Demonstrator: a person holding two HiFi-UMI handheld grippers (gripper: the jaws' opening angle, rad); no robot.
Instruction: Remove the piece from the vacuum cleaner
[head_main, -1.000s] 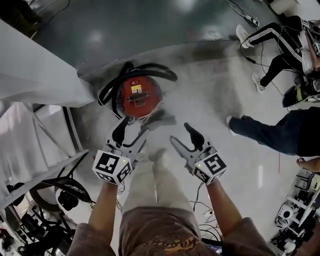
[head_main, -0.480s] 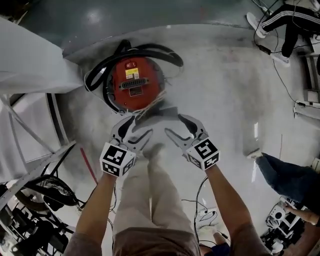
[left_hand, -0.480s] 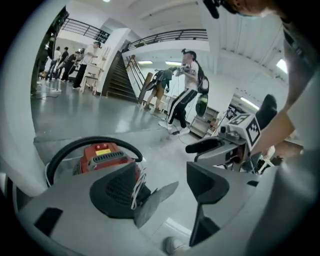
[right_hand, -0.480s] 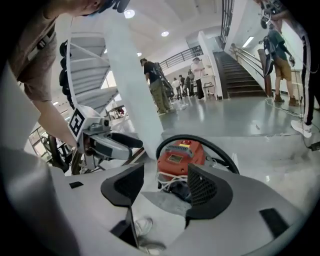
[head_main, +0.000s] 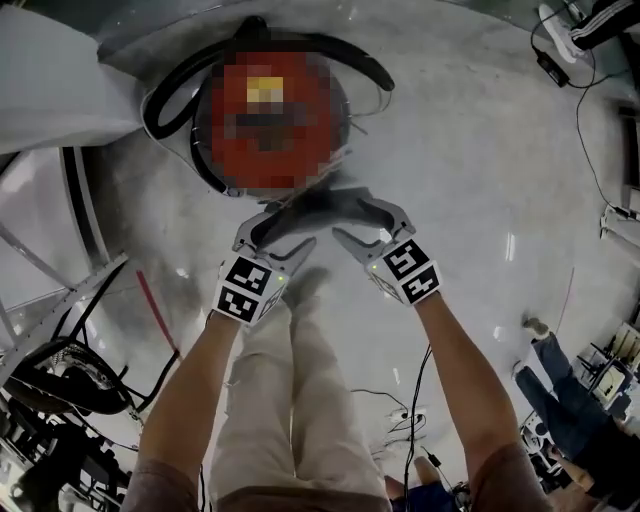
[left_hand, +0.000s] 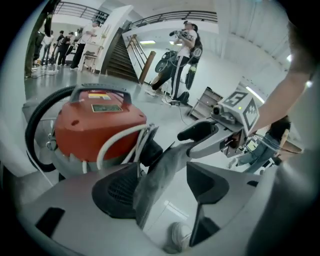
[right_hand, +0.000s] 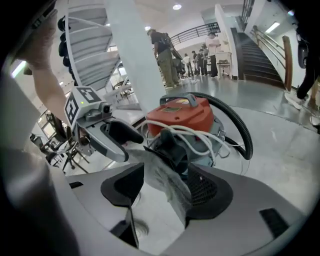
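Observation:
A red vacuum cleaner stands on the grey floor with a black hose looped round it. A limp grey piece sticks out of its near side, where a white cord is wound. My left gripper is open, and the grey piece hangs between its jaws, leaning on the left pad. My right gripper is open too, with the piece lying against its right pad. The two grippers nearly meet at the piece. Neither is closed on it.
A white stair structure rises at the left, close to the vacuum. Dark equipment and cables sit at the lower left. Cables run over the floor at the right. Several people stand in the hall behind.
Both grippers have moved forward and inward towards the vacuum, from apart near my legs to flanking the grey piece. The vacuum now looks closer.

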